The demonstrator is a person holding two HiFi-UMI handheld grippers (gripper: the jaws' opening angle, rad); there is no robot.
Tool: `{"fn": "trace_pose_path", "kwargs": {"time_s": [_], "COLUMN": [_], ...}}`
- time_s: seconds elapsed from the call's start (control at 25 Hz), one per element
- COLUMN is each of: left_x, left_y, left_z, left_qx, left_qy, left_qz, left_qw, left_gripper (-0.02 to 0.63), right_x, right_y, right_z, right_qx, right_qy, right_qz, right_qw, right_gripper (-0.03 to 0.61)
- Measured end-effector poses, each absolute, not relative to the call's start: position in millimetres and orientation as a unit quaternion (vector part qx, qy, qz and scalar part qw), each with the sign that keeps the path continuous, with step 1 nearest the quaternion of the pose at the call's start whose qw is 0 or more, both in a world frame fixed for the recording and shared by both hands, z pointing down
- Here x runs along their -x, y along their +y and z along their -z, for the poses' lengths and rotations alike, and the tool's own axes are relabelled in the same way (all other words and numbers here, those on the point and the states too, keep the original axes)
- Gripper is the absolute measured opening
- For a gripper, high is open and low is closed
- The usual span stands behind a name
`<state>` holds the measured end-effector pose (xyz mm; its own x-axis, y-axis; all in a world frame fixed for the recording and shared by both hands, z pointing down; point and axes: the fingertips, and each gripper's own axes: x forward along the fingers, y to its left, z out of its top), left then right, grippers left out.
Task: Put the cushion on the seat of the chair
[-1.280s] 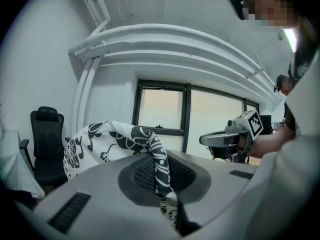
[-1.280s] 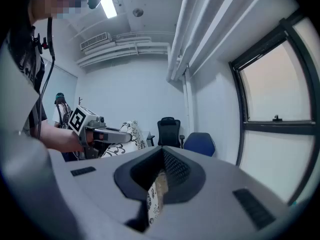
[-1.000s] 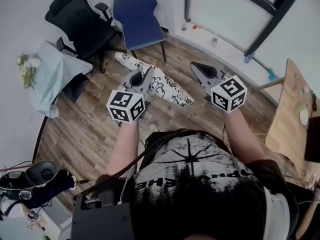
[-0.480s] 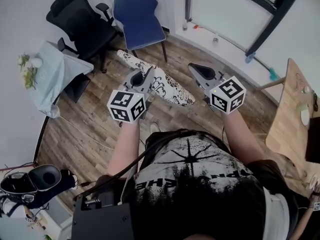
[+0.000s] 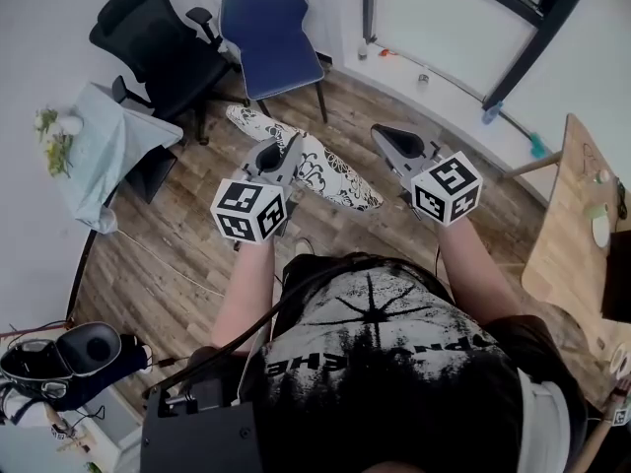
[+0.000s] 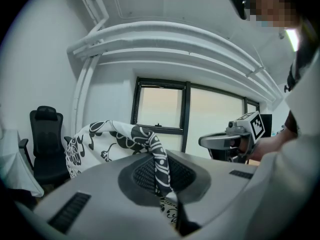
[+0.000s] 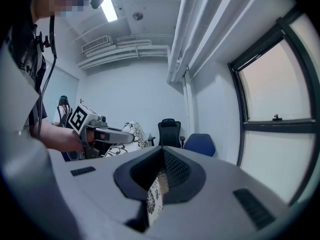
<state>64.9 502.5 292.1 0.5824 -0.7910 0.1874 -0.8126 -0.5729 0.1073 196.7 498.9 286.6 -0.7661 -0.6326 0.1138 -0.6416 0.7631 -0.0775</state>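
Note:
A black-and-white flower-patterned cushion [image 5: 330,170] hangs above the wooden floor between my two grippers. My left gripper [image 5: 274,154] is shut on its near left edge, and the fabric rises out of the jaws [image 6: 162,176] in the left gripper view. My right gripper [image 5: 386,141] is shut on the cushion's right edge; a strip of patterned cloth [image 7: 154,196] sits pinched between its jaws. The blue chair [image 5: 271,33] stands ahead by the wall with its seat bare, also seen as the blue chair [image 7: 200,145] in the right gripper view.
A black office chair [image 5: 158,47] stands left of the blue one. A small table under a pale cloth [image 5: 99,151] with flowers is at the left. A wooden table [image 5: 577,235] is at the right, and a dark bag [image 5: 69,358] lies at the lower left.

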Motion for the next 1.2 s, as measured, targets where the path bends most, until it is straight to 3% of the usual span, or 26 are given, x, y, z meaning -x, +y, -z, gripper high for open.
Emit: {"fn": "trace_pose_path", "kwargs": {"time_s": [0.48,1.2], "left_x": [-55.9,7.9], "left_y": [474.0,321.2], "left_z": [-303.0,-308.9], "left_qx": [-0.886,-0.907], "left_qy": [-0.448,-0.398], "left_qz": [-0.060,-0.075], "left_qw": [0.099,0.115], "left_gripper": [0.023,0.023], "right_x": [-185.2,-120.4], "right_y": [470.0,333.6], "right_z": [-295.8,-297.5], "right_qx": [-0.343,-0.390], "right_qy": [-0.936,-0.917], "right_qz": [-0.063,-0.066], "right_qw": [0.046,0.049], "right_gripper": [0.018,0.018]}}
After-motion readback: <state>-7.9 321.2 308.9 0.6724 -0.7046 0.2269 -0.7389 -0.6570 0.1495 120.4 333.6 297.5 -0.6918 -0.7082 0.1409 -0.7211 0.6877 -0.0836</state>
